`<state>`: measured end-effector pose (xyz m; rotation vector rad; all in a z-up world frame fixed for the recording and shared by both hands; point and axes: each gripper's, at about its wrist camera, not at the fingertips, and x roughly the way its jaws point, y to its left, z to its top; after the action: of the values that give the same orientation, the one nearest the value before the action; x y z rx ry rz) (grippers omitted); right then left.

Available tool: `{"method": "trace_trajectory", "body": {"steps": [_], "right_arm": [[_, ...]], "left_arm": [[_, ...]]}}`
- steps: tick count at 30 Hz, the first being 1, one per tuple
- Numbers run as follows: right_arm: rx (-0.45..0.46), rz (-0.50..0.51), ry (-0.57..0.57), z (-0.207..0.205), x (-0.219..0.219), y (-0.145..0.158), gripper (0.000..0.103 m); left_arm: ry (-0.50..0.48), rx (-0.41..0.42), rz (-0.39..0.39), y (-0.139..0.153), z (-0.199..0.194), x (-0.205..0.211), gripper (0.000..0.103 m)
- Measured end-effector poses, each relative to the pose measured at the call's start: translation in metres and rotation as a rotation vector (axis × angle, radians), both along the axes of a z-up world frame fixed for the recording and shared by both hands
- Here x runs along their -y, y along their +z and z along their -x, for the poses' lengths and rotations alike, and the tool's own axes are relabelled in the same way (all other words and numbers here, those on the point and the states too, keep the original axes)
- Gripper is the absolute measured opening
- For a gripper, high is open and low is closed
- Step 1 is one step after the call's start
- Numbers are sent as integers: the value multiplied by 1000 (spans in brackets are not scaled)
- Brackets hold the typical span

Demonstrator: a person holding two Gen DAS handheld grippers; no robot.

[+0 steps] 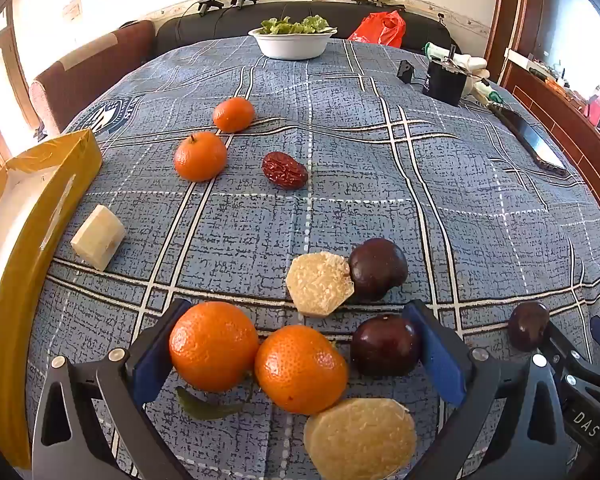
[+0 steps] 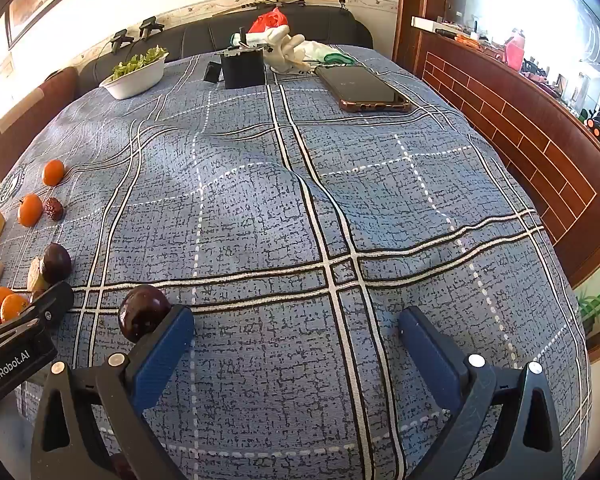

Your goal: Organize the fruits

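Sorting looked barely half done to me. Near the left gripper (image 1: 296, 344), whose jaws were spread wide and gripping nothing, a loose cluster had formed: two oranges (image 1: 214, 346), a dark plum (image 1: 385, 345) and a pale peeled chunk (image 1: 360, 438) (sugarcane, maybe?). Still scattered further out were two more oranges (image 1: 200, 156), one red date (image 1: 285, 170), another plum (image 1: 377, 269) touching a second pale chunk (image 1: 320, 283), and a whitish block (image 1: 98, 237) just beside the yellow box (image 1: 28, 264), which held no fruit that I could see. The right gripper (image 2: 296, 344) was open too, with a third plum (image 2: 143, 312) resting against the outside of its left finger. Count: four oranges, three plums, one date, three pale pieces.
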<state>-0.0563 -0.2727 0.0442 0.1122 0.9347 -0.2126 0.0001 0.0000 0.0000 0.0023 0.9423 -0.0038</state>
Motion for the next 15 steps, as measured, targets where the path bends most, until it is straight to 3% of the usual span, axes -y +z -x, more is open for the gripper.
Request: {"method": "trace_trajectory", "body": {"steps": [15], "right_arm": [[0,0,0,0,0,0,103]], "left_arm": [[0,1,-1,0,0,0,103]]}}
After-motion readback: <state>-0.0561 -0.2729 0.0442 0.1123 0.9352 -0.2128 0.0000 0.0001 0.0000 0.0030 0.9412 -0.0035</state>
